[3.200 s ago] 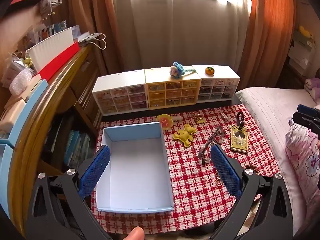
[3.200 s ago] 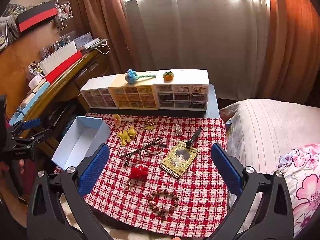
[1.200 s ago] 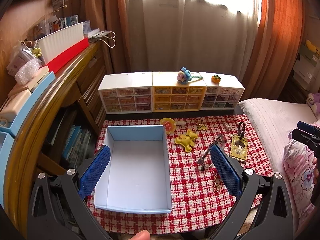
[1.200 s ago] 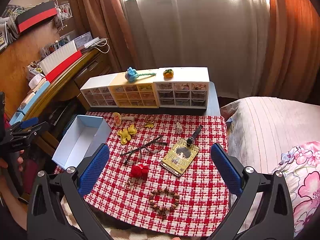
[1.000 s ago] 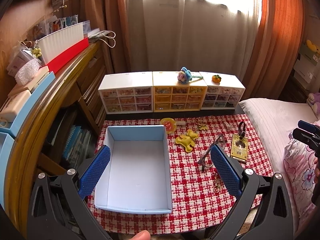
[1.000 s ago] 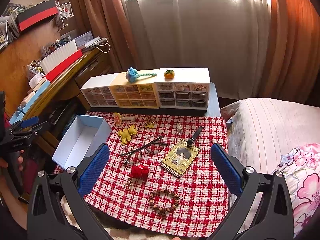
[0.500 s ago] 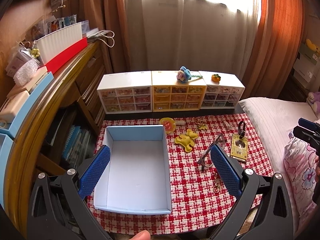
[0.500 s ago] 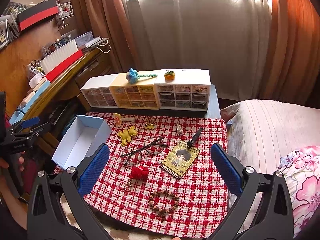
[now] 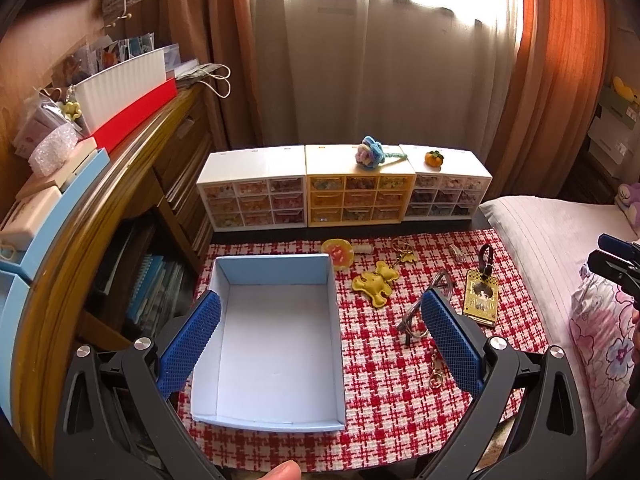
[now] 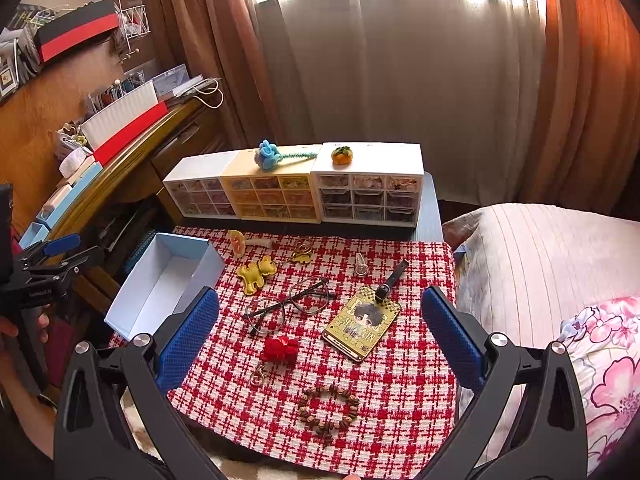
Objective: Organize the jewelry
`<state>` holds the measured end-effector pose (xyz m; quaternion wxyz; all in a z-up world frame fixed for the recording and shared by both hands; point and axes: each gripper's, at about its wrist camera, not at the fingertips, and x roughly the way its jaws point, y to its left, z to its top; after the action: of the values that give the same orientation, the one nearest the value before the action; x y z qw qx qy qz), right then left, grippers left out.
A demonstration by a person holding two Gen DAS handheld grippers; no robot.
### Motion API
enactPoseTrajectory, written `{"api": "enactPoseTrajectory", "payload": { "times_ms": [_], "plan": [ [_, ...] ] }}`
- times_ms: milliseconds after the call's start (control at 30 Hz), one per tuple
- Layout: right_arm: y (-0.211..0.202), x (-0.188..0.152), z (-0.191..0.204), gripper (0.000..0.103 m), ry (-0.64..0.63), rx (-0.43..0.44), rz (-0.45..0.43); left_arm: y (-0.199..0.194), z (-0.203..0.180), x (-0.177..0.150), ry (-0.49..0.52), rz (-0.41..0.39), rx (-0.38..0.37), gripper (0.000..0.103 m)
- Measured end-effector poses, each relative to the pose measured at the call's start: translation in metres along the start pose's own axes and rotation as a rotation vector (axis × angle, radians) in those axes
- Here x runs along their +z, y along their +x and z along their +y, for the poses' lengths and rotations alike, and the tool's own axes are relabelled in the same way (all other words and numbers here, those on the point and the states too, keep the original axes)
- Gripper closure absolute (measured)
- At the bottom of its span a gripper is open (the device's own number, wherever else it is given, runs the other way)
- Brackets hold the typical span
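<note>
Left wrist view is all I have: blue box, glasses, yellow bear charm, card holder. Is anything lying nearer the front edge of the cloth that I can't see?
Observer: Yes. A wooden bead bracelet lies near the front edge of the checked cloth. It shows only in the right wrist view.
Operator: I see a keyring lying by itself. What is attached to it?
Observer: A red knitted charm. It lies between the glasses and the bracelet.
Operator: Is the right gripper holding anything?
Observer: No. The right gripper is wide open and empty above the cloth.
</note>
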<state>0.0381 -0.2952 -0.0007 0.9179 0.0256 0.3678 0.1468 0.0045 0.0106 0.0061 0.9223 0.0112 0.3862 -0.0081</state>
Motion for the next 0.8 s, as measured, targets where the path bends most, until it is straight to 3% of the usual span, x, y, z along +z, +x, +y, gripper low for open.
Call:
{"api": "enactPoseTrajectory", "payload": {
  "times_ms": [800],
  "plan": [
    [-0.0013, -0.0008, 0.0001, 0.006, 0.009, -0.017, 0.003, 0.0026, 0.0004, -0.0016, 0.004, 0.010, -0.011, 0.003]
  ]
}}
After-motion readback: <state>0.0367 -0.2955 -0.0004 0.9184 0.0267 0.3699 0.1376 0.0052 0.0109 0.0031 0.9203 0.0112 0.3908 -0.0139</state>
